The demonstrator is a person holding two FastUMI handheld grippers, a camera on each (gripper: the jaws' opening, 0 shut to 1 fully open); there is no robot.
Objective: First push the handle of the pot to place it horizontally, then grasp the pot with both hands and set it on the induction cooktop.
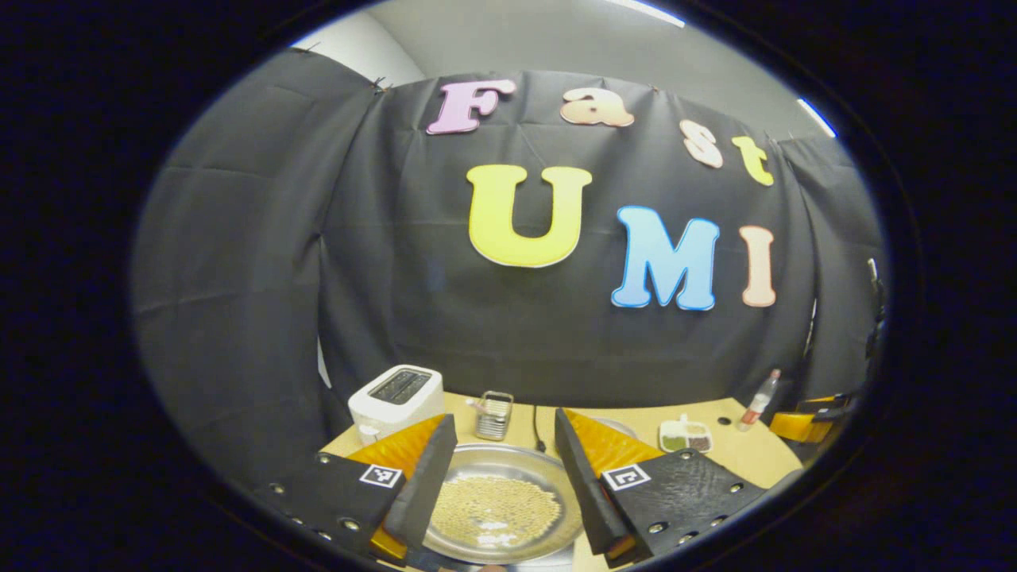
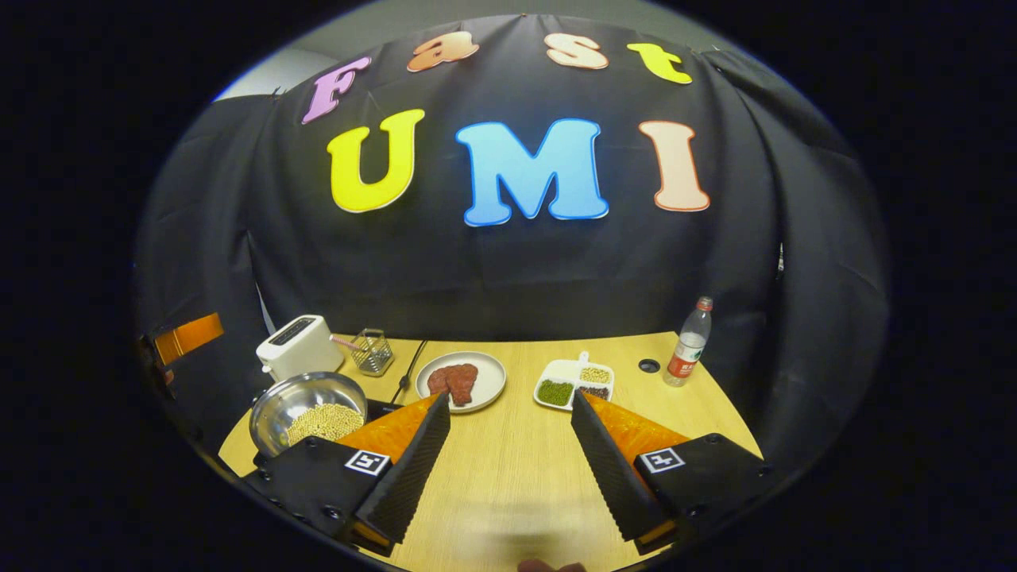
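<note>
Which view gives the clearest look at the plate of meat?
The right gripper view: the plate of meat lies whole and unblocked on the table, beyond the open right gripper. In the left gripper view, just a sliver of its rim peeks out behind a finger.

The pot (image 1: 500, 508) is lying between the left gripper (image 1: 503, 485) fingers, which are hiding its sides, and the picture's lower edge is cutting off its near rim. Ahead of the right gripper (image 2: 510, 457), its left finger is covering the cooktop (image 2: 381, 410), and the pot's handle cannot be made out.
</note>
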